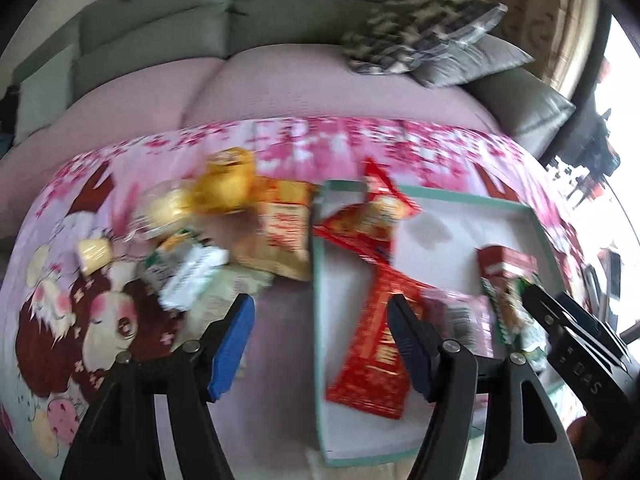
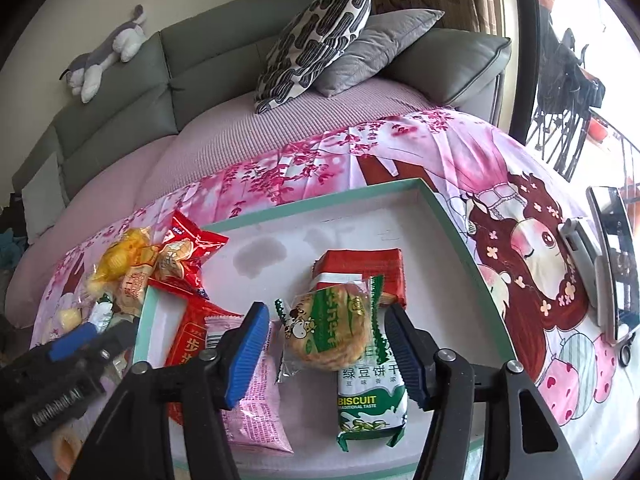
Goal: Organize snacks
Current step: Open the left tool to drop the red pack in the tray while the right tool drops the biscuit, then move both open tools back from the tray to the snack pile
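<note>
**Round biscuit down, next packet to fetch**

My right gripper [image 2: 324, 344] hangs released over the shallow white tray with the teal rim [image 2: 452, 220], jaws parted on either side of the round biscuit in its clear green-printed wrapper [image 2: 328, 328], pads not pressing it. It lies atop the green-and-white biscuit packet [image 2: 372, 400], near the red box [image 2: 360, 272]. My left gripper [image 1: 320, 340] is released too, empty, straddling the tray's left rim by the long red packet [image 1: 376, 344]. The loose yellow and green snack pile [image 1: 208, 232] waits left of the tray. Lift straight, pick one packet only, and fill the tray's bare far side.
</note>
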Demonstrator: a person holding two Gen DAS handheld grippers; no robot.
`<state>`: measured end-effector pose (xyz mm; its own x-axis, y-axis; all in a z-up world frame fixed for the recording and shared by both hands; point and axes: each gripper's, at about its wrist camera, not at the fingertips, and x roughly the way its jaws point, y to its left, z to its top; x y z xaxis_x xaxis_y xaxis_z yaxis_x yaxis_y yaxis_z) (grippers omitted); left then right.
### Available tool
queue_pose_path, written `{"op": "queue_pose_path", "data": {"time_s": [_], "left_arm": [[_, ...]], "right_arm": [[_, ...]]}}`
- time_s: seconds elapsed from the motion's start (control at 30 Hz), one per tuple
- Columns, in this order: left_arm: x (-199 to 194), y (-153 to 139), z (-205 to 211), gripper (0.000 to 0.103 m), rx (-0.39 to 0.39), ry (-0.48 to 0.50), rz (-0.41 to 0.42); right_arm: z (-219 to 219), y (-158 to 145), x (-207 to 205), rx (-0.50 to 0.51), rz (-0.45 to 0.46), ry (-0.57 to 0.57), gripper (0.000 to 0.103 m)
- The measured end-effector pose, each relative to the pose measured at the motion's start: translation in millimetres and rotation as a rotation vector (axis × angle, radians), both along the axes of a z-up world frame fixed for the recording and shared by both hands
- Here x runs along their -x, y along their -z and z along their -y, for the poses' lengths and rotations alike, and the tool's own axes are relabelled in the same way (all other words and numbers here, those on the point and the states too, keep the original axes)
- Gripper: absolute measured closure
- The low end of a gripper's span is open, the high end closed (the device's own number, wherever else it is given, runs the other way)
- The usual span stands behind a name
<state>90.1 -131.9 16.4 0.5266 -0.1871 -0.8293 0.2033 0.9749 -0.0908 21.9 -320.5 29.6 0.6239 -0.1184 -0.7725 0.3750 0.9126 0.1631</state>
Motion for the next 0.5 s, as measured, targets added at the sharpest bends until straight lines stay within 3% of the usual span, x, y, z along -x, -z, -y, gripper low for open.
{"op": "queue_pose_path", "data": {"time_s": [0.17, 0.23, 0.33, 0.5], "left_arm": [[-9.3, 11.5, -22.6, 0.024, 0.003, -0.097, -0.032], [-11.4, 17.0, -30.8, 0.015, -0.005, -0.128, -0.045], [-12.2, 23.3, -40.3, 0.014, -0.016, -0.169, -0.054], [-12.2, 27.7, -46.1, 0.009, -0.014, -0.196, -0.050]], "right_arm": [[-7.8, 1.4, -4.0, 0.030, 0.002, -0.023, 0.020], [-10.7, 1.3, -5.0, 0.036, 0.006, -0.032, 0.015], [-14.5, 1.7, -6.7, 0.043, 0.009, -0.044, 0.007], [-16.9, 3.4, -8.7, 0.043, 0.009, -0.054, 0.002]]}}
